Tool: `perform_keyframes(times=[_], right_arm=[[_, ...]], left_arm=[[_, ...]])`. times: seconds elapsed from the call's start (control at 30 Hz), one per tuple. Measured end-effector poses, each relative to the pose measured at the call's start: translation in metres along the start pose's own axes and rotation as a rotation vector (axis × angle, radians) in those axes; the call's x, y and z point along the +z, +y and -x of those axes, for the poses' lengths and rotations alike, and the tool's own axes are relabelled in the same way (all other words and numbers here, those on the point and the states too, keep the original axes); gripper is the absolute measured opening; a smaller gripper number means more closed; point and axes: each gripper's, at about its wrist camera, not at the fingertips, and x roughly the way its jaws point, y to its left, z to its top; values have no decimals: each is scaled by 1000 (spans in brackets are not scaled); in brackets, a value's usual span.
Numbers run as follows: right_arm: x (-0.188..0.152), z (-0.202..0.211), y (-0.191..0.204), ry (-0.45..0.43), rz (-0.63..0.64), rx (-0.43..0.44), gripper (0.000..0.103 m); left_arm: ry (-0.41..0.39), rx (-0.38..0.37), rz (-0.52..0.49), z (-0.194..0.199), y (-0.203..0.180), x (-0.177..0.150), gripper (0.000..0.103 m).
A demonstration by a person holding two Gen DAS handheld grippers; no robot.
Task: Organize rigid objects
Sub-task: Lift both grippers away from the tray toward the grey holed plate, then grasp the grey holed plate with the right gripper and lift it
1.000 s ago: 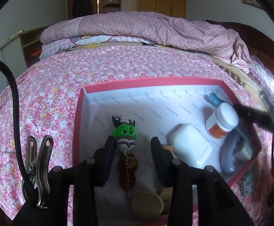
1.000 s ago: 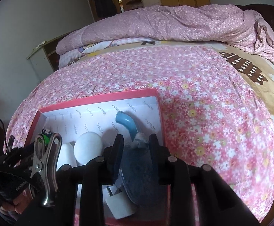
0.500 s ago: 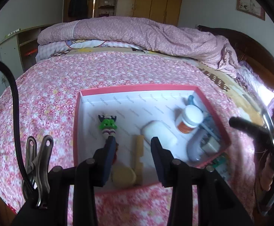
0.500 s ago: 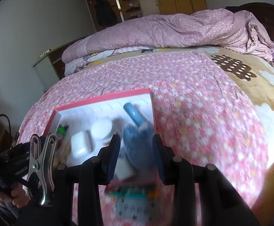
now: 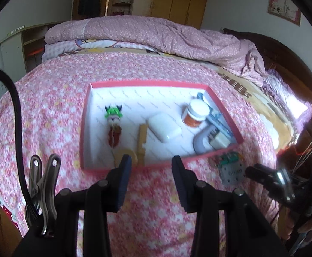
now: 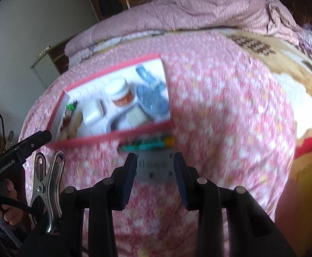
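A red-rimmed box lies on the pink flowered bed. It holds a green-headed toy, a white case, a white jar with an orange label, a wooden piece, a grey curved item and a blue brush. A flat grey and green card lies on the bed just outside the box's near right corner. My left gripper is open and empty, in front of the box. My right gripper is open, with the card between its fingers.
A folded pink quilt is piled at the head of the bed. A wooden headboard runs along the right side. A bedside cabinet stands at the far left. Wardrobes line the back wall.
Both grippers have pulled back from the box toward the bed's near edge. My right gripper let go of the blue brush, which now lies in the box, and has opened around the card.
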Motion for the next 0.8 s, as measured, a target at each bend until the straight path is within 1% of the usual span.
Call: perform_keyframes(times=[0.07,0.2,0.3,0.37,0.47,0.63,0.73,0.8], right_arm=[[-4,-7,1,36,-2,-16,37],[-9,-12,4,47,9,-31,38],[-12,-15,7,46,21,-55,48],[-12,-17,9,44,24,-74,48],[-12,-23,11,52,31,-86,50],[-11,-28,20,53,50,-93,65],[-11,-29,23,55,49,-94,70],[-11,-30,25,55,47,-101,72]], left_arm=[[4,1,-12,2,-3,-8,41],[27,-1,-14,1,-7,-22,41],[51,6,-13,-4,-7,-34,41],[76,6,-18,-10,-6,-40,41],[100,1,2,-18,-2,-44,41],[118,-12,22,-23,3,-48,41],[125,-16,26,-24,4,-49,41],[127,-18,31,-25,5,-50,41]])
